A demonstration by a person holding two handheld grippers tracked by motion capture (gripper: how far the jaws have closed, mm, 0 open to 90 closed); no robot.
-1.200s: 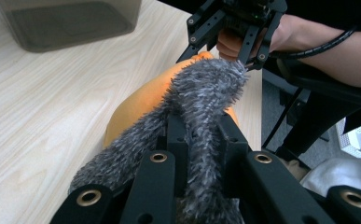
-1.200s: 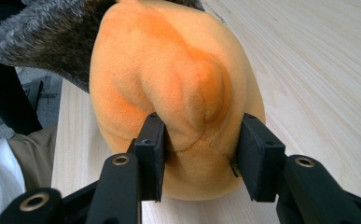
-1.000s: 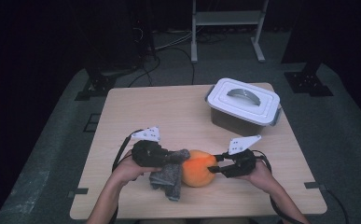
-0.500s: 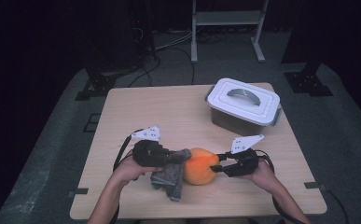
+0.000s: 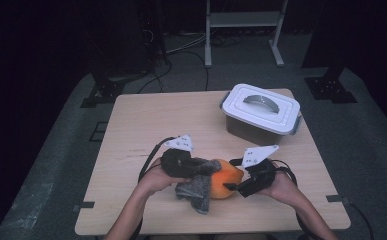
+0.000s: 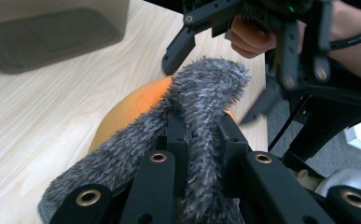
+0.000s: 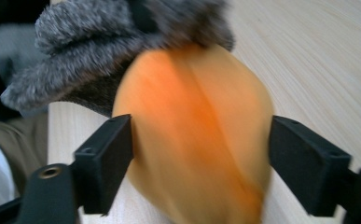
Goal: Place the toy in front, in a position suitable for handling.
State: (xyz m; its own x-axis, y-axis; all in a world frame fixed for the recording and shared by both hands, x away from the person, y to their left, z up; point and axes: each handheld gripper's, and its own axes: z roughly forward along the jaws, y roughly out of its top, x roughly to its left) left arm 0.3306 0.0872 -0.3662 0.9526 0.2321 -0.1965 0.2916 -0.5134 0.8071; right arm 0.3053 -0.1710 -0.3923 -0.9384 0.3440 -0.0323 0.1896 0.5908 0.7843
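Worktop: pale wood, carrying every item below.

Lidded box: grey tub, white lid with handle, well beyond my right hand-held gripper, untouched. No writing legible on it.

Orange fruit: a smooth orange body lying on the worktop between my two hand-held grippers. In the right gripper view it sits directly ahead, its long axis running roughly along that tool's line of reach.

Grey fuzzy cloth: draped over the fruit's side facing my left tool, trailing down to the worktop.

Left hand-held gripper: clamped shut on the cloth, pile bunched between the jaws.

Right hand-held gripper: jaws have just been opening; they now stand wide on either side of the fruit, apparently clear of its skin. It is the nearer tool to bare fruit, so I judge any re-grip falls to it.

Labels, brands: none readable.
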